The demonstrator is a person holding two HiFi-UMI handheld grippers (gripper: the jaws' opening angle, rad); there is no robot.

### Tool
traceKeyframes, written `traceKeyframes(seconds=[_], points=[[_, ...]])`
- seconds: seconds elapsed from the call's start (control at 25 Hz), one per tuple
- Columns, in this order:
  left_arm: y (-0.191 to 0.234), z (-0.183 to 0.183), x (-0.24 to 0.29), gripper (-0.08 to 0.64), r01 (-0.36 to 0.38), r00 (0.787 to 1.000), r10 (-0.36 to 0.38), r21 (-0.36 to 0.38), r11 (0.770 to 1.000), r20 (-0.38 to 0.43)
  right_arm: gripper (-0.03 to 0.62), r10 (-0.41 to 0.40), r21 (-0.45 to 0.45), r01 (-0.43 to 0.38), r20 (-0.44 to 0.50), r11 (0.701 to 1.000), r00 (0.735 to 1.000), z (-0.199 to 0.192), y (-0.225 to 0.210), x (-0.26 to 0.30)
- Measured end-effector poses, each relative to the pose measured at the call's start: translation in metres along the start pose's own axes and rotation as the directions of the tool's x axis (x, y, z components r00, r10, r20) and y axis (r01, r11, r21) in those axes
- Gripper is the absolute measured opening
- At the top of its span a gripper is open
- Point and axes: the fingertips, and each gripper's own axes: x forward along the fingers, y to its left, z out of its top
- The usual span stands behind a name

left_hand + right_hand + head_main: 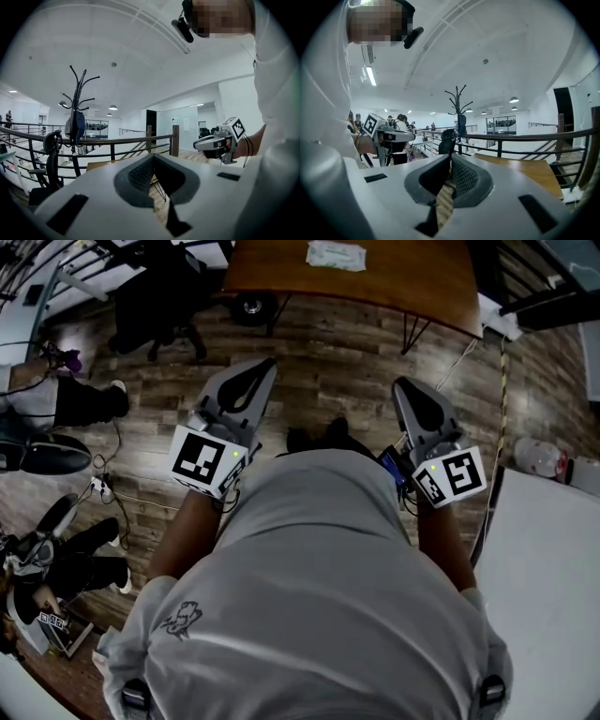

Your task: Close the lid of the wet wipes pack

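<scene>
Open-plan office: wooden desk (394, 273), swivel chair (155, 296), coat stand (78, 93).

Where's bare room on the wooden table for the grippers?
Bare wood lies on the wooden table between the wet wipes pack and its near edge, and either side of the pack. The floor at left, with chair and cables, is crowded.

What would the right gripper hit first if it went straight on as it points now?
Nothing nearby: beyond the right gripper is only floor. Further on it would probably meet the wooden table first, though depth is unclear.
</scene>
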Motion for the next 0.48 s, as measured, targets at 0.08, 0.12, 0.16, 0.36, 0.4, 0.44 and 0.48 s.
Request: traceKeyframes(seconds=[0.08,0.12,0.16,0.36,0.4,0.44,0.48], points=[[-0.0008,-0.0008,0.0013,0.012,0.004,1.000,-0.004,0.001,1.000,-0.001,0.040,0.002,-0.003,-0.002,0.001,1.000,1.000,0.0002,0.0003,0.0014],[-0.0010,-0.0015,0.0020,0.012,0.006,1.000,-0.006,0.001,1.000,-0.002,0.040,0.003,-0.002,-0.003,0.002,1.000,1.000,-0.0003,0.0005,0.0020],[-0.0009,-0.0021,0.0025,0.012,0.007,1.000,-0.007,0.001,1.000,-0.002,0.040,0.003,-0.001,-0.003,0.001,1.000,1.000,-0.0008,0.0008,0.0027],[0.0028,-0.0020,0.0035,0.012,0.014,1.000,-0.014,0.004,1.000,0.005,0.040,0.002,0.001,-0.002,0.002,1.000,1.000,0.0011,0.0010,0.0072],[0.0034,-0.0024,0.0043,0.012,0.017,1.000,-0.017,0.004,1.000,0.005,0.039,0.002,0.001,-0.002,0.002,1.000,1.000,0.0013,0.0003,0.0079],[0.0038,-0.0029,0.0052,0.012,0.019,1.000,-0.019,0.003,1.000,0.005,0.040,0.002,0.002,-0.002,0.002,1.000,1.000,0.0015,-0.0005,0.0085],[0.0042,-0.0034,0.0061,0.012,0.022,1.000,-0.022,0.003,1.000,0.006,0.040,0.002,0.002,-0.002,0.003,1.000,1.000,0.0017,-0.0014,0.0092]])
